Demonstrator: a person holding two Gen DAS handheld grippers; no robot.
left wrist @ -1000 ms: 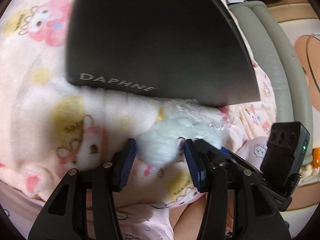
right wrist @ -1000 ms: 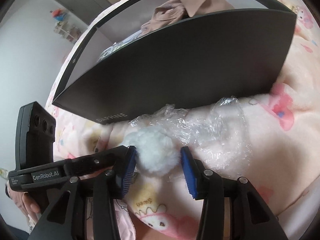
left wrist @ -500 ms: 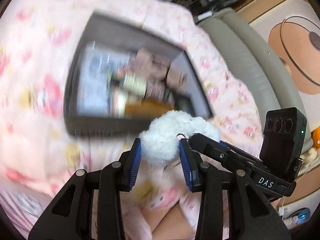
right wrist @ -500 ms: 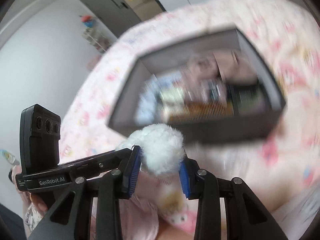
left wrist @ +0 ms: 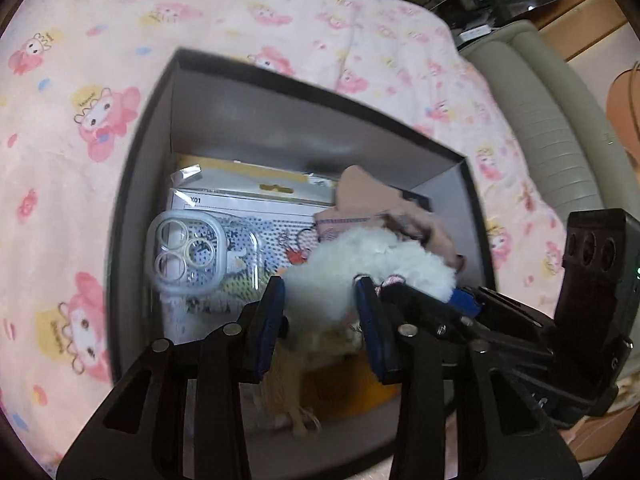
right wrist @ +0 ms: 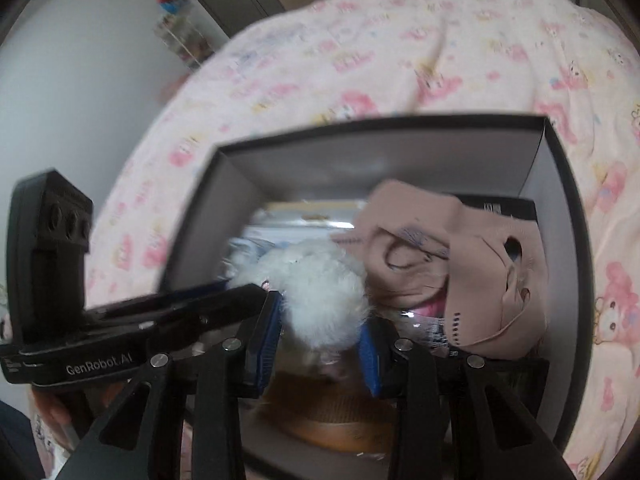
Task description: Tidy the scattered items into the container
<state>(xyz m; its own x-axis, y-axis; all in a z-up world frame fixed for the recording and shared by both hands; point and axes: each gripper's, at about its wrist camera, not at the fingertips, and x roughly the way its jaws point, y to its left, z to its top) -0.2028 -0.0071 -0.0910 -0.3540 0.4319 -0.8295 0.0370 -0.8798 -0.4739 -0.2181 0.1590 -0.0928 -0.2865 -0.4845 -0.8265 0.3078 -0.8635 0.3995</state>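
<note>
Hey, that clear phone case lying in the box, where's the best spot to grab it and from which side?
Grip the clear phone case across its long side edges near the camera-cutout end, coming from above. It lies flat on the printed packet, with the box wall close beside it, so a level approach looks blocked.

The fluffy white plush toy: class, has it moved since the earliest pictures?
Yes. The fluffy white plush toy, then on the blanket outside the dark cardboard box, now hangs over the box's inside, gripped by both grippers.

Black gripper [left wrist: 320, 300], blue pads [left wrist: 272, 312], silver screws
</note>
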